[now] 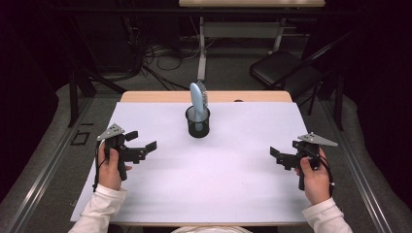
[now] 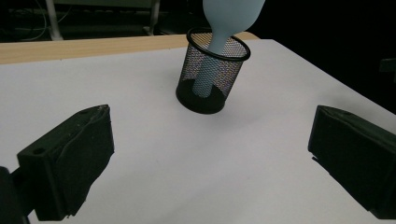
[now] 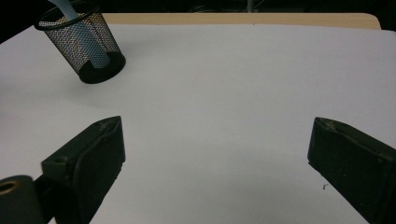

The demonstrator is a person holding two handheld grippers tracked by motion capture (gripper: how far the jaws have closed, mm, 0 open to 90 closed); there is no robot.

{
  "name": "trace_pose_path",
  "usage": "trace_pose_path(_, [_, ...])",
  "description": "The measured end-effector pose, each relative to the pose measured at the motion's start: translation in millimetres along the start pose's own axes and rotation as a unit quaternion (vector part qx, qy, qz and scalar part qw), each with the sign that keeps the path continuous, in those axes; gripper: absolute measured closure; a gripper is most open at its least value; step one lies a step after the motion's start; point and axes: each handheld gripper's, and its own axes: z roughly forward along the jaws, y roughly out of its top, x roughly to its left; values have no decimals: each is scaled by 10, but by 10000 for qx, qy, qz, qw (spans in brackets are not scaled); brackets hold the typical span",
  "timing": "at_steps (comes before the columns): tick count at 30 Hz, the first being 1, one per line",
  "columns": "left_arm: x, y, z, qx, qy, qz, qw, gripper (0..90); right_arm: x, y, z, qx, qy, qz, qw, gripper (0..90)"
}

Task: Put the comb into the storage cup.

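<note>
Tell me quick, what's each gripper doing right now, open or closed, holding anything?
Left gripper: open, jaws wide apart, holding nothing.
Right gripper: open, jaws wide apart, holding nothing.

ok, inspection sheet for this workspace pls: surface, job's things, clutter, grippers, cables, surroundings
Surface: white sheet over a wooden table, bare apart from the cup.
Job's things: black mesh cup upright at mid-table; pale blue brush standing in it, handle down, bristle head up.
Clutter: nothing seen.
Grippers: left gripper open, holding nothing, over the sheet's left side; right gripper open, holding nothing, over its right side; both apart from the cup.
Cables: one trails from each gripper along the hand; loose cables on the floor behind the table.
Surroundings: dark room, folding chair back right, second table behind.
</note>
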Motion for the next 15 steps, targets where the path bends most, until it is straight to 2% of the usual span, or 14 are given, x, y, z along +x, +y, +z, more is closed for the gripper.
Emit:
trace_pose_path(6, [44, -73, 12, -55, 73, 50, 9999, 5, -43, -96, 24, -18, -97, 103, 9999, 47])
trace_pose_path(9, [65, -120, 22, -66, 119, 38, 9999, 6, -57, -135, 24, -108, -121, 146, 9998, 48])
trace_pose_path(15, [81, -182, 45, -21, 186, 133, 9997, 5, -99, -220, 38, -133, -124, 259, 9995, 48])
